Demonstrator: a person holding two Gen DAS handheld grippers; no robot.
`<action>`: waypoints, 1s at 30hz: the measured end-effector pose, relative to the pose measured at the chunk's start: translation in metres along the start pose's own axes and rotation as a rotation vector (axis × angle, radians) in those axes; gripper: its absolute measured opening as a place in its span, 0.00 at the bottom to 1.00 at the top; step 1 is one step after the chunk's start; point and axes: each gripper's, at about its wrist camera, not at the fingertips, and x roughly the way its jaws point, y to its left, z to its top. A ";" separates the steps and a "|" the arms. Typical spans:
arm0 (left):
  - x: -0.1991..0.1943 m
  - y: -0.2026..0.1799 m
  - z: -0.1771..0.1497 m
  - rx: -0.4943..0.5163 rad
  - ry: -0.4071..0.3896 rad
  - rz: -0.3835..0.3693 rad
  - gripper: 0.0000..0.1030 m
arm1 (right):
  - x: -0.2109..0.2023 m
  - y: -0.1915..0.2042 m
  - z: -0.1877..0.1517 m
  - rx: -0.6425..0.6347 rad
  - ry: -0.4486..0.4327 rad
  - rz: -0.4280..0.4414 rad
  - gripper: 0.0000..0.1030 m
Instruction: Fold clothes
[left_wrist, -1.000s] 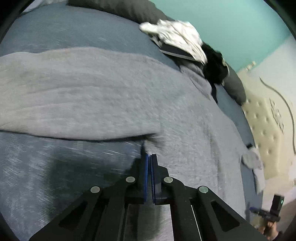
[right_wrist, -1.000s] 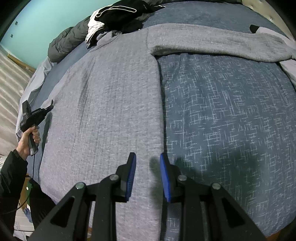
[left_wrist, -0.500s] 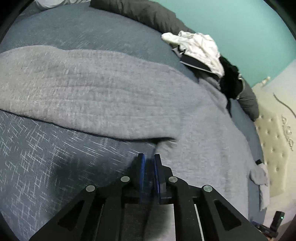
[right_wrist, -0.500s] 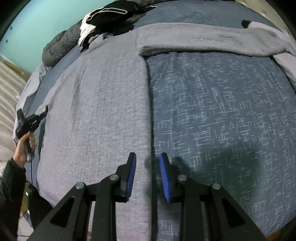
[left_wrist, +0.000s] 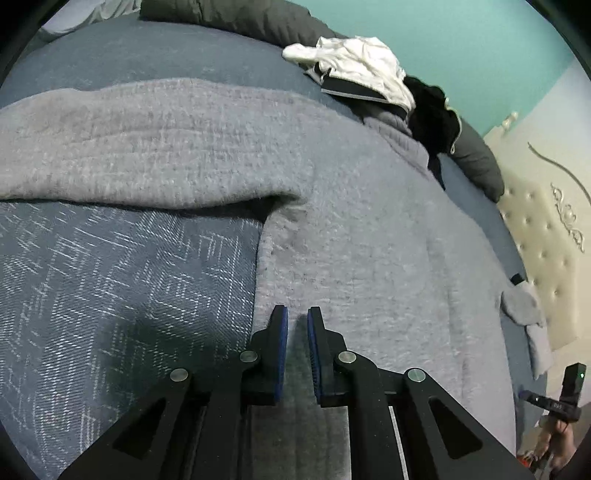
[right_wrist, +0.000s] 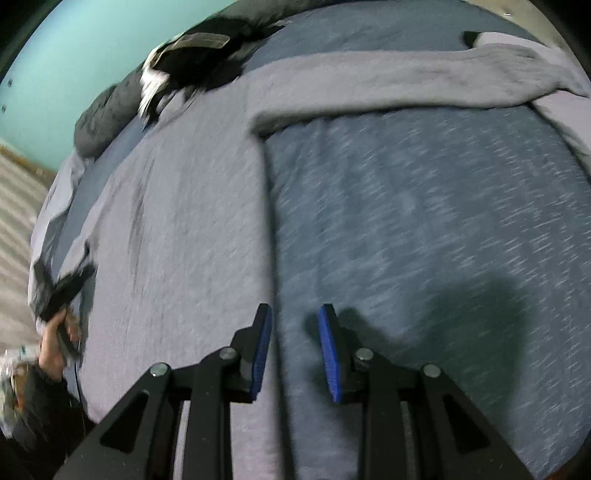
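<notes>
A grey knit sweater (left_wrist: 369, 229) lies flat on a blue patterned bedspread (left_wrist: 110, 280), one sleeve (left_wrist: 129, 147) stretched out to the left. My left gripper (left_wrist: 297, 317) hovers open, a narrow gap between its blue pads, over the sweater's side edge below the armpit, nothing held. In the right wrist view the same sweater (right_wrist: 184, 221) spreads to the left, its other sleeve (right_wrist: 406, 81) running off to the right. My right gripper (right_wrist: 295, 314) stands open across the sweater's opposite side edge, holding nothing.
A pile of white and black clothes (left_wrist: 369, 74) and a dark pillow (left_wrist: 476, 162) lie at the far side of the bed. A cream tufted headboard (left_wrist: 546, 258) is at the right. The person's hand with the left gripper (right_wrist: 59, 310) shows at the sweater's left edge.
My left gripper has gone from shut to slightly open and drawn back down the sweater's side edge. My right gripper has opened wider and shifted right; its view is motion-blurred.
</notes>
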 end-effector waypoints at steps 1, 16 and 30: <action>-0.004 0.000 -0.001 -0.007 -0.011 -0.008 0.25 | -0.005 -0.009 0.005 0.025 -0.026 -0.003 0.31; -0.020 -0.005 -0.005 -0.071 -0.072 0.001 0.62 | -0.069 -0.143 0.111 0.305 -0.350 -0.181 0.51; -0.016 -0.001 0.001 -0.053 -0.137 0.101 0.66 | -0.070 -0.233 0.151 0.521 -0.419 -0.284 0.61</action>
